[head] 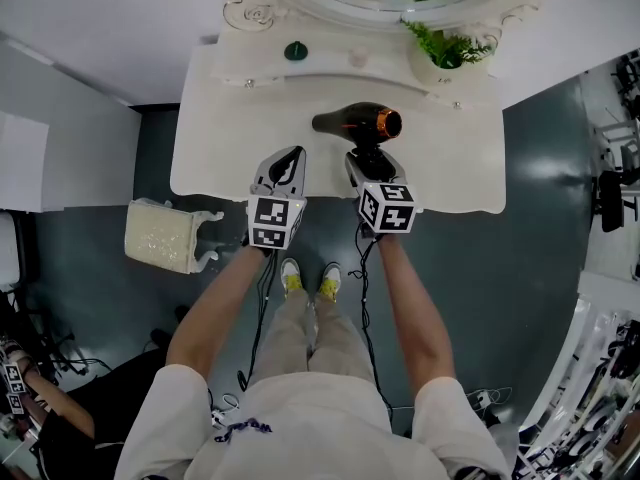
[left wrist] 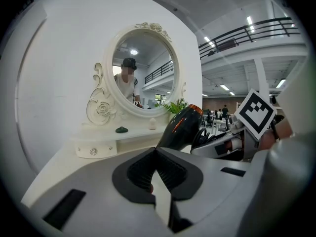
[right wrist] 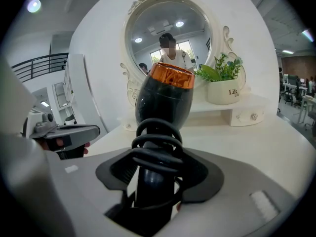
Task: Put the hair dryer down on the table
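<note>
white dressing table (head: 225, 138) | hair dryer (head: 358, 122): black, orange ring, above table's front middle, handle down, cord coiled round handle | right gripper (head: 368, 163): fingers clamped on hair dryer handle | left gripper (head: 287, 160): fingers together, empty, just beside right gripper

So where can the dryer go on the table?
Bare table left of the left tool, up to the shelf, and right of the dryer, before the plant. Crowded: the middle, where the right tool holds it, and the shelf.

Oval mirror (left wrist: 143, 68), potted plant (right wrist: 224, 85), cream stool (head: 160, 236)
</note>
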Motion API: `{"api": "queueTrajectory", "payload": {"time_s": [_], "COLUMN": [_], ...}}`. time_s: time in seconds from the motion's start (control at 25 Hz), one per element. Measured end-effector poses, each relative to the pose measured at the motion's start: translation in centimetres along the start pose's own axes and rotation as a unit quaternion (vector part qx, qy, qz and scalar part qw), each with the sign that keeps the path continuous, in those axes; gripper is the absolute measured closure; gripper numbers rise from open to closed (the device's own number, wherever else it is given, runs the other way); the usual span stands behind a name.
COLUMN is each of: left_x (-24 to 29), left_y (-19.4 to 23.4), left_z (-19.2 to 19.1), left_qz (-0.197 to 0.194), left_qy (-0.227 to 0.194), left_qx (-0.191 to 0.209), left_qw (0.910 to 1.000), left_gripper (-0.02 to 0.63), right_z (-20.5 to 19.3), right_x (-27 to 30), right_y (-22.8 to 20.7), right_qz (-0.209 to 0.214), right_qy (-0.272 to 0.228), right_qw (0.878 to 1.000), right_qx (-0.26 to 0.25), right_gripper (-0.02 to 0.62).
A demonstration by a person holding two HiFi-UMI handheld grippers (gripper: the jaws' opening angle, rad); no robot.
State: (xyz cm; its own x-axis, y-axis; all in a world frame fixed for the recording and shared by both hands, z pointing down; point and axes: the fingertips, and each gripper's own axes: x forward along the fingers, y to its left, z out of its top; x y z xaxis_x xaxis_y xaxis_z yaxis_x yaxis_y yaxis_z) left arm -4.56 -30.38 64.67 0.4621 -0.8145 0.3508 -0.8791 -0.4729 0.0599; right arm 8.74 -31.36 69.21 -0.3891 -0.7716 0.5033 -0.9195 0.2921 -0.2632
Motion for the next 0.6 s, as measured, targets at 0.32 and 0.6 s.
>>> {"api": "queueTrajectory", "payload": {"time_s": [0.32,0.6], "left_x": [0.0,0.6], "left_y": [-0.4,-0.3], "left_z": [-0.8,-1.0], "left_qz": [-0.001,0.004], "left_qy": [0.005,0.008], "left_qx": [-0.002,-0.004], "left_qw": [1.0,1.0], "left_gripper": [0.598,0.598], "right_z": [-0.9,-1.4], "right_x": [0.6,1.2], "right_y": [-1.4,-2.9], "right_qz": [-0.015,-0.034], "right_qy": [0.019,0.029], "right_qw": [1.0,0.998], "right_qx": [-0.017,-0.033], "right_gripper": [0.324,0.321]}}
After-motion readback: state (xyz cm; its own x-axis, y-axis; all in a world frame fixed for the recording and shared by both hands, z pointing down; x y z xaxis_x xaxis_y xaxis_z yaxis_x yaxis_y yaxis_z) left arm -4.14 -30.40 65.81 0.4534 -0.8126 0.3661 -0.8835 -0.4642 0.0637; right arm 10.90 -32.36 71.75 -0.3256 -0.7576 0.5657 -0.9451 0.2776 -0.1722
